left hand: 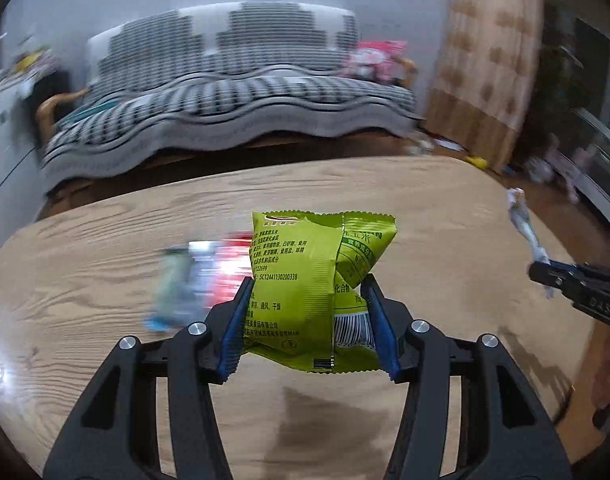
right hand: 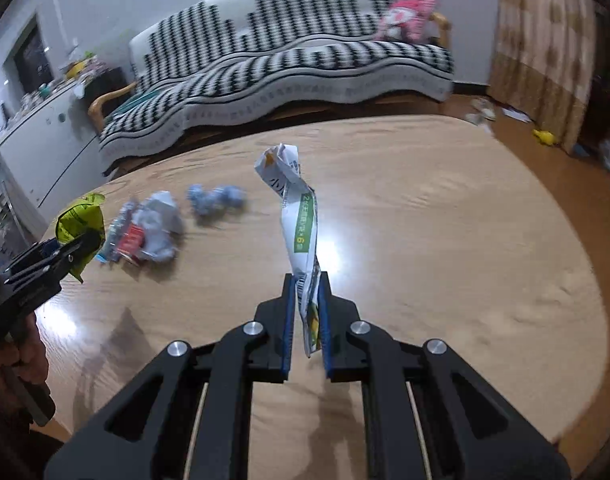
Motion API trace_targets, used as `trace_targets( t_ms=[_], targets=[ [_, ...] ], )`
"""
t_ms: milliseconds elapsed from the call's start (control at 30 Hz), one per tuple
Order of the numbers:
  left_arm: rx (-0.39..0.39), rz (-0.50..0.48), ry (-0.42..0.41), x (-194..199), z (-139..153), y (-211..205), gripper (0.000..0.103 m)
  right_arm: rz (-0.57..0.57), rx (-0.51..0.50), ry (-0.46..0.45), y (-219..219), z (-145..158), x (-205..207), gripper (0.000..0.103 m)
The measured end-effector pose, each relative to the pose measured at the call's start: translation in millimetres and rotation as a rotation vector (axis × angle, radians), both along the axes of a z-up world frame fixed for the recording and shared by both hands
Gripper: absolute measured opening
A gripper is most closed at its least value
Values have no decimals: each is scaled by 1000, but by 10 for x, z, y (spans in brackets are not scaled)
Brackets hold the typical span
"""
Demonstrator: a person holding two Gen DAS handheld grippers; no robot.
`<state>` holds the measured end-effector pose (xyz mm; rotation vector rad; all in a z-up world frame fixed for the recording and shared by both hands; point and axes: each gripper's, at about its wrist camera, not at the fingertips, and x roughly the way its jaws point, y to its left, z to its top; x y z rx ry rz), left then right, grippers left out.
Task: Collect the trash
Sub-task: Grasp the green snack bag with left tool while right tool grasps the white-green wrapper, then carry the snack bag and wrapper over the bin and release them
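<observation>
My left gripper [left hand: 307, 284] is shut on a green snack packet [left hand: 305, 280] and holds it above the wooden table [left hand: 445, 208]. It also shows at the left of the right wrist view [right hand: 81, 244], with the green packet [right hand: 79, 216] in it. My right gripper [right hand: 306, 276] is shut on a twisted white and green wrapper [right hand: 299, 208], held above the table [right hand: 445, 220]; it shows at the right of the left wrist view [left hand: 539, 270] with the wrapper [left hand: 523, 220]. More trash lies on the table: a red and silver wrapper pile [right hand: 145, 232] and a crumpled blue-white ball [right hand: 217, 200].
A sofa with a black and white cover [right hand: 285, 52] stands behind the table, with a pink toy [right hand: 409, 16] on it. A white cabinet [right hand: 37, 148] is at the left. A curtain [right hand: 545, 48] hangs at the right, with small items on the floor below it.
</observation>
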<state>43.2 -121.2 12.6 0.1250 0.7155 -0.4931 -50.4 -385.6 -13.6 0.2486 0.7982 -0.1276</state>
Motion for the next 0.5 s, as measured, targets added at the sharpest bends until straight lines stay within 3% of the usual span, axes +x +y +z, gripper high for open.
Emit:
trace_targets(
  t_ms=[267, 500],
  targets=[
    [-26, -330, 73, -1032, -114, -1608, 53, -175, -9, 51, -1000, -52, -1205, 12],
    [6, -540, 124, -1806, -358, -2618, 53, -312, 9, 99, -1744, -311, -2267, 12]
  ],
)
